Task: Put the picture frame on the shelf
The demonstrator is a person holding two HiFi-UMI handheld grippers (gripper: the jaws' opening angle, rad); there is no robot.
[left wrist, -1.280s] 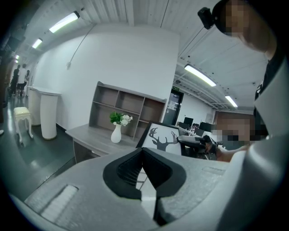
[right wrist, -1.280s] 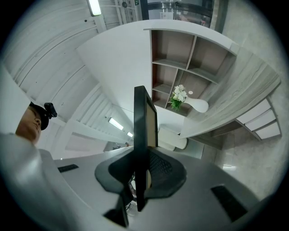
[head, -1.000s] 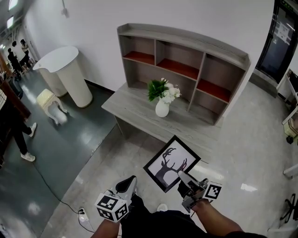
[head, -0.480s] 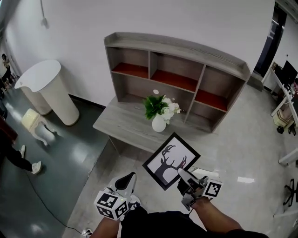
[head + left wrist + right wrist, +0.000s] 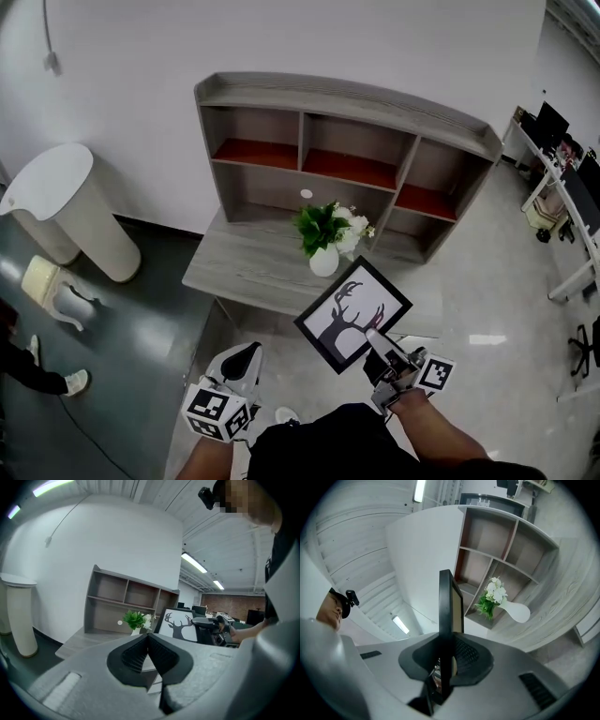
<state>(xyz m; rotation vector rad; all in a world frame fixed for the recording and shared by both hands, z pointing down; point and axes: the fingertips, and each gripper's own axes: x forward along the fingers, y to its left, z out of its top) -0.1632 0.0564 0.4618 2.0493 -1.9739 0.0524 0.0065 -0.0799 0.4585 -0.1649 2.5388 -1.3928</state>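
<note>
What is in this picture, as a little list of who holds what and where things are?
right gripper: shut on the picture frame
frame picture: black deer silhouette on white
left gripper: shut, holding nothing
shelf: at the back of the desk
on desk: white vase of flowers
frame on shelf: not yet

In the head view the black-framed deer silhouette picture [image 5: 353, 314] hides part of the front edge of the grey wooden desk [image 5: 246, 267], and the left edge cuts off a bystander's dark leg and white shoe [image 5: 42, 373]. The small white round object [image 5: 307, 194] low in the grey shelf unit [image 5: 347, 98] is too small to identify, perhaps a knob. In the right gripper view the picture stands edge-on, face unseen, its lower edge buried between the pads of the right gripper [image 5: 446, 644].
</note>
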